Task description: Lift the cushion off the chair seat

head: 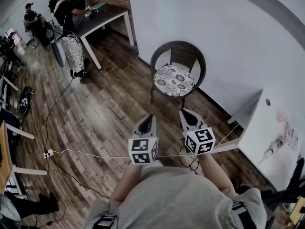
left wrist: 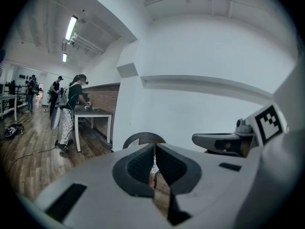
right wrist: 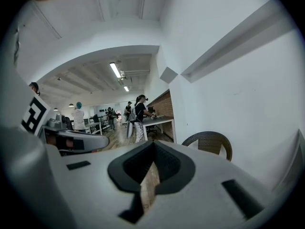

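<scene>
A round cushion (head: 174, 79) with a floral print lies on the seat of a dark wicker chair (head: 179, 52) that stands against the white wall. Both grippers are held side by side in front of the person, short of the chair and apart from it. My left gripper (head: 148, 118) has its jaws together with nothing between them. My right gripper (head: 187, 112) is shut too and holds nothing. The chair's back (left wrist: 144, 138) peeks over the left gripper's jaws, and in the right gripper view the chair (right wrist: 210, 143) stands to the right.
A white table (head: 271, 137) stands at the right with a power strip (head: 276, 147) on it. A white cable (head: 86, 153) crosses the wooden floor. A person (head: 66, 25) stands at a dark desk (head: 102, 18) at the far left. More desks line the left edge.
</scene>
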`<state>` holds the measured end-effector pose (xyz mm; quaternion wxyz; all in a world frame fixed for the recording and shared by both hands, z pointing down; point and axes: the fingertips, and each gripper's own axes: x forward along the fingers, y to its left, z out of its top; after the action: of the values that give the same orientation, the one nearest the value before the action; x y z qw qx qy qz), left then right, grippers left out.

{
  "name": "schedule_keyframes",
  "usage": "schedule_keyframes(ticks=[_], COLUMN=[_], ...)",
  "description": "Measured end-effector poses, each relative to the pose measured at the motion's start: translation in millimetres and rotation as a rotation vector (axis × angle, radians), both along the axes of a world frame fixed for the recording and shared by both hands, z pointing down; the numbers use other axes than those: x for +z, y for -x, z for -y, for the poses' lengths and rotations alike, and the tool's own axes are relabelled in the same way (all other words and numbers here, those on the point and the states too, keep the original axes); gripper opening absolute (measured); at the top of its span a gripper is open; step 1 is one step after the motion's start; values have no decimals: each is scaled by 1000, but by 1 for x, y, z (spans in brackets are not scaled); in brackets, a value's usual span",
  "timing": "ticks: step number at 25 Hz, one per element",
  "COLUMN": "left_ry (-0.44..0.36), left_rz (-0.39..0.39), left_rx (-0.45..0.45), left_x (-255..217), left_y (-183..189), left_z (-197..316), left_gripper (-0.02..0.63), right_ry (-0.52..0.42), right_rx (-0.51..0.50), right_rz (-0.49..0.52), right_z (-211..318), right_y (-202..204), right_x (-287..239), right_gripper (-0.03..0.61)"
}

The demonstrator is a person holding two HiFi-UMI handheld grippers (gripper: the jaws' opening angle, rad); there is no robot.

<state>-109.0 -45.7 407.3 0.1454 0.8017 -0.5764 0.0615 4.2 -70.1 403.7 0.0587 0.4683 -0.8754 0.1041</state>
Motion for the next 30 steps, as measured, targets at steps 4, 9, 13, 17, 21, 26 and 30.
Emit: schedule_keyframes(ticks=[4, 9, 13, 17, 21, 26, 30], left_ry=[16, 34, 49, 69, 92, 123, 152], left_rz=[-5, -15, -32, -34, -32, -22, -21], left_rx=[10, 7, -17, -45, -70, -109, -121], left_x=[6, 13, 21, 33, 49, 73, 96], left_y=[19, 41, 56, 65, 64, 67, 64], left_z=[31, 56, 71, 90, 120, 170, 217], left_gripper=[14, 14, 14, 14, 14, 14, 14], right_ry=[7, 13, 22, 28, 41, 62, 103], right_rx=[25, 40, 34, 17, -3, -31, -53], right_rz=[2, -14, -38, -63, -82, -134, -174], right_z=[29, 54, 68, 90, 123, 181, 234], right_y=[13, 26, 33, 37, 31, 25, 19], right_x=[3, 6, 13, 25, 42, 75, 109], right_gripper=[2, 1, 2, 2, 2, 2, 2])
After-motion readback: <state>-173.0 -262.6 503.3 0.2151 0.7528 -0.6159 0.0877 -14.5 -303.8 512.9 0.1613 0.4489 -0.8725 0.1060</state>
